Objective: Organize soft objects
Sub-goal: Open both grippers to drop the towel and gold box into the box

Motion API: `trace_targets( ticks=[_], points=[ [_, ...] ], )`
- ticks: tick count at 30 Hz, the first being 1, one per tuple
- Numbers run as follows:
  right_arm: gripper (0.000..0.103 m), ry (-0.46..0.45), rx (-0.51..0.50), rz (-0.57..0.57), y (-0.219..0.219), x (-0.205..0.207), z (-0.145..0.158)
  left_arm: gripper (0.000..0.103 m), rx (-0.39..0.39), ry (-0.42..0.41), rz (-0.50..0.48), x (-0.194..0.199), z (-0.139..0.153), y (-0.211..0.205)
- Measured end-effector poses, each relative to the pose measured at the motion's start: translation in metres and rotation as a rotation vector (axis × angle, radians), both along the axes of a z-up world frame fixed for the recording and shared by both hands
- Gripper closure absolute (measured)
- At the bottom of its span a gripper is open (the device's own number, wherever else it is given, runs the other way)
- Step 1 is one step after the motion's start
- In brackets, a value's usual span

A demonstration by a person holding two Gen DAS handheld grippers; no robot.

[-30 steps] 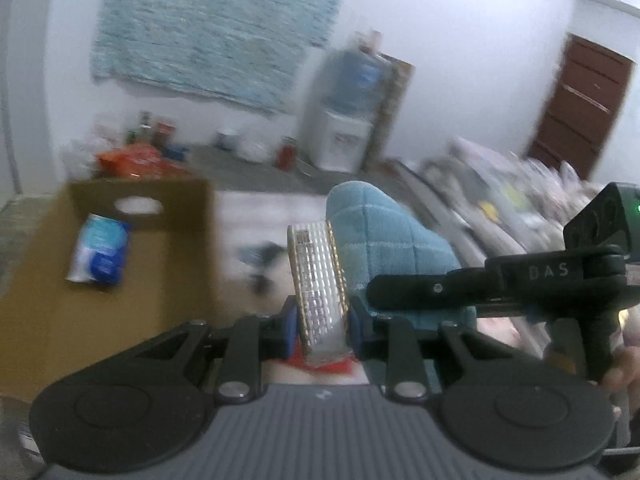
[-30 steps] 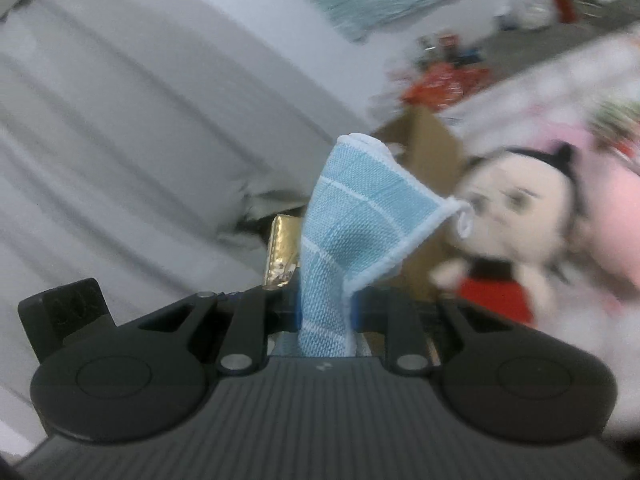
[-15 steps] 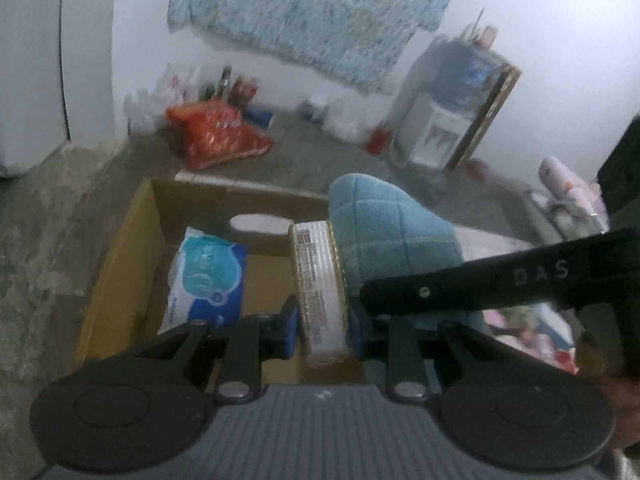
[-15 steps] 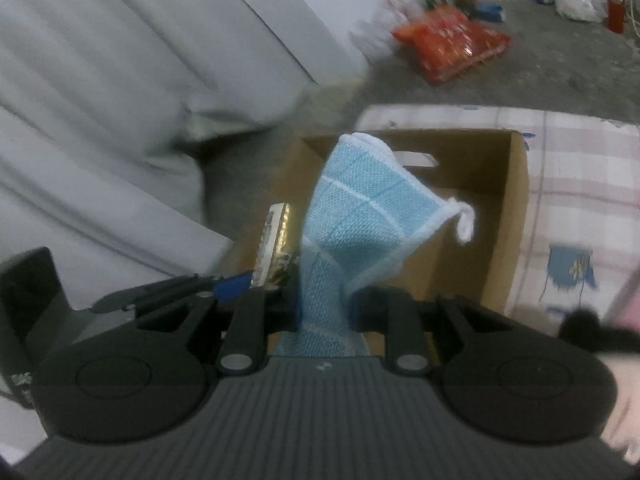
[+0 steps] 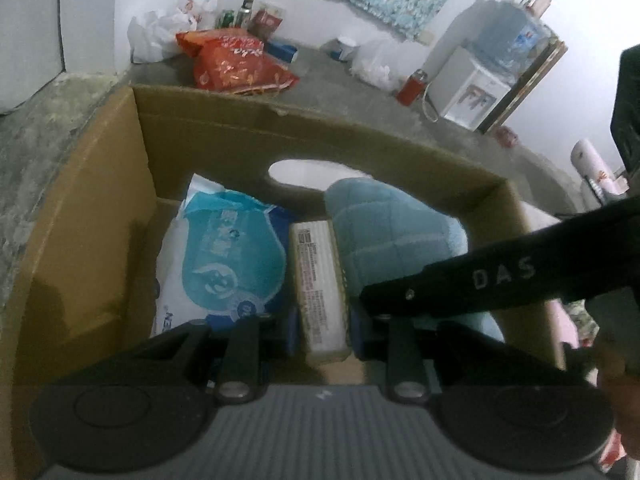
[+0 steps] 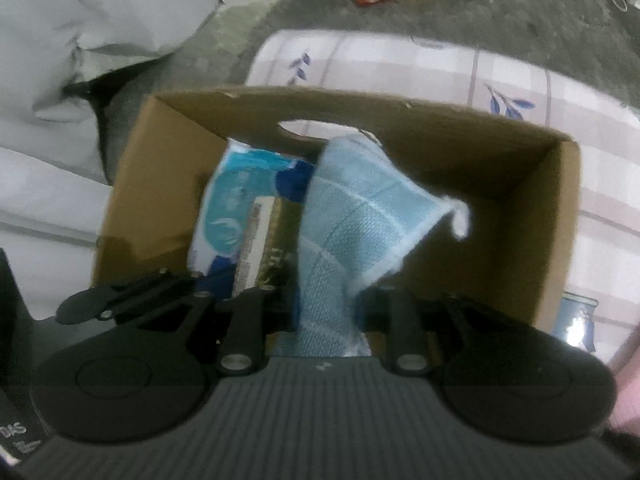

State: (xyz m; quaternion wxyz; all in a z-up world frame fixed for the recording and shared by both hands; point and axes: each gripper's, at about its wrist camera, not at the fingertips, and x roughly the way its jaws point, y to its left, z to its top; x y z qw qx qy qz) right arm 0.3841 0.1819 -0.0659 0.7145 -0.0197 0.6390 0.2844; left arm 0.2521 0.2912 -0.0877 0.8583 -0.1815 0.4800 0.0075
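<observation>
Grey concrete floor runs beyond the cardboard box (image 5: 100,216), which sits at the edge of a bed with a checked pink sheet (image 6: 440,68). Both my hands are poised over the open box, pointing steeply down into it.

My left tongs (image 5: 322,328) are clamped on a narrow boxed pack (image 5: 318,280), its long axis running straight out from the pads towards the far wall with the handle cut-out. My right tongs (image 6: 328,304) have a blue checked cloth (image 6: 352,208) between the pads; they have just been easing apart, and the pads now look to stand slightly off the fabric, so the grip seems to be letting go. The cloth hangs forward over the box's empty right half.

A blue-and-white tissue pack (image 5: 224,264) already lies on the box floor, just left of my boxed pack. So the free ground is below and to the right: the cloth should drop there, and I judge the boxed pack fits lengthwise between tissue pack and cloth.
</observation>
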Motion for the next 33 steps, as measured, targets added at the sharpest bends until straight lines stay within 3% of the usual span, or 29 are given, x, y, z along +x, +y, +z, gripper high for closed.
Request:
trace_targets(
  ticks=[4,10,15,24,33],
  points=[
    [0.062,-0.005,-0.043,-0.013,0.002,0.005,-0.02,0.075,0.019,0.03,0.004,0.008,-0.01,0.0],
    [0.05,-0.068,-0.04,-0.009,0.002,0.011,-0.013,0.066,0.02,0.022,0.032,0.009,-0.008,0.002],
    [0.037,-0.118,0.019,-0.015,-0.016,0.0,0.021,0.045,-0.002,-0.01,0.045,0.006,0.001,0.005],
    [0.032,-0.299,0.176,-0.022,-0.071,-0.034,0.107,0.038,0.006,-0.086,0.078,-0.016,0.041,-0.007],
    [0.032,-0.374,0.419,-0.11,-0.219,-0.107,0.191,0.032,0.023,-0.178,0.049,-0.074,0.109,-0.038]
  ],
)
